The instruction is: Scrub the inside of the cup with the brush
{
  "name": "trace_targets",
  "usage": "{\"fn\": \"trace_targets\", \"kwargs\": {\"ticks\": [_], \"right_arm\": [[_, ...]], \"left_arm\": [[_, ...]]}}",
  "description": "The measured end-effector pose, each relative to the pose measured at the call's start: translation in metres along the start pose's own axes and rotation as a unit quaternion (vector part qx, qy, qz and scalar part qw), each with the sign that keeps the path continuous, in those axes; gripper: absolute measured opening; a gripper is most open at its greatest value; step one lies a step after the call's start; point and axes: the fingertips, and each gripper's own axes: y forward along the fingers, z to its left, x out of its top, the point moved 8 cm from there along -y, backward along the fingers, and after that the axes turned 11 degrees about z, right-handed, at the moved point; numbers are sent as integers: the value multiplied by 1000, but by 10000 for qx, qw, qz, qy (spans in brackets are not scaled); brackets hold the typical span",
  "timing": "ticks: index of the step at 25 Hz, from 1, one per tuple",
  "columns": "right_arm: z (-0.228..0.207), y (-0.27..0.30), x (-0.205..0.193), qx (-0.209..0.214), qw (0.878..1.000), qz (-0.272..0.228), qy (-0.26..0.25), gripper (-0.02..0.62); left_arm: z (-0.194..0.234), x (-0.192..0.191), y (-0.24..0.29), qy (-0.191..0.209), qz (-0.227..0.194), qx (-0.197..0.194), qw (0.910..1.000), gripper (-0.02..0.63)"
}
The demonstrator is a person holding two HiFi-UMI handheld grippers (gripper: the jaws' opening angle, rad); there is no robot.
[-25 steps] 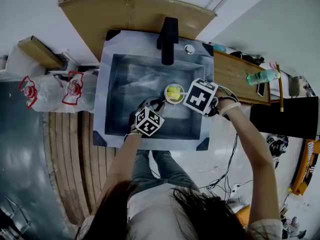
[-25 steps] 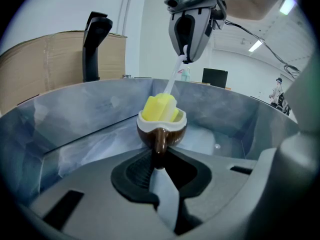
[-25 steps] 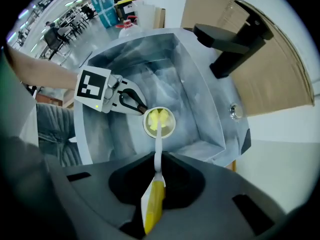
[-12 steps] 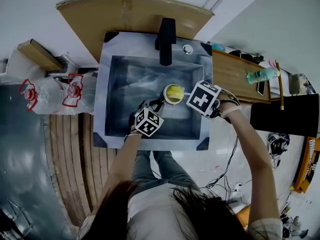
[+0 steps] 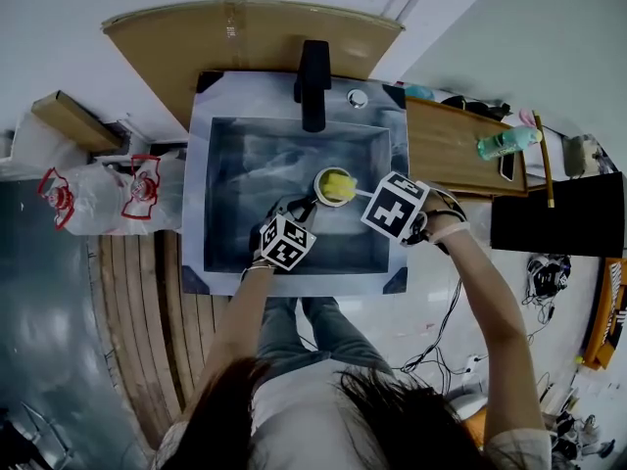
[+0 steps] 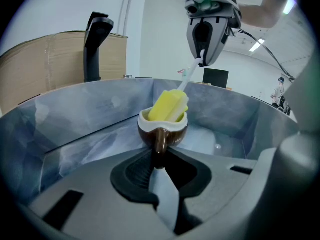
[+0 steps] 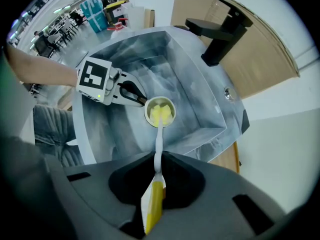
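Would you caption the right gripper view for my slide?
Right claw holds the brush in the cup that the left claw grips in the sink.

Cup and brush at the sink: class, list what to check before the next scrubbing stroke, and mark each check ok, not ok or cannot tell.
1. Grip of the left gripper on the cup, by its handle: ok.
2. Grip of the right gripper on the brush, by its stem: ok.
3. The brush's yellow sponge head sits inside the cup: ok.
4. The cup is within the sink basin: ok.
5. The faucet stands apart from both grippers: ok.
6. Water or soap in the cup: cannot tell.
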Motion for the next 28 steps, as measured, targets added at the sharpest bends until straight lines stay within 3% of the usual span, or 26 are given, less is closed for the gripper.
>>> {"fn": "trace_targets", "kwargs": {"ticks": [11,19,28], "right_arm": [[9,1,-22,486,9948,-633,637,51],[11,8,-38,727,9815,-1242,1265,51],[22,8,-54,825,9631,-1886,1735,51]], "left_arm": [[-2,2,-2,180,46,214,9996,69],[2,6,-11,182,229,32,9996,77],[4,16,-36,288,220,165,9992,95]]}}
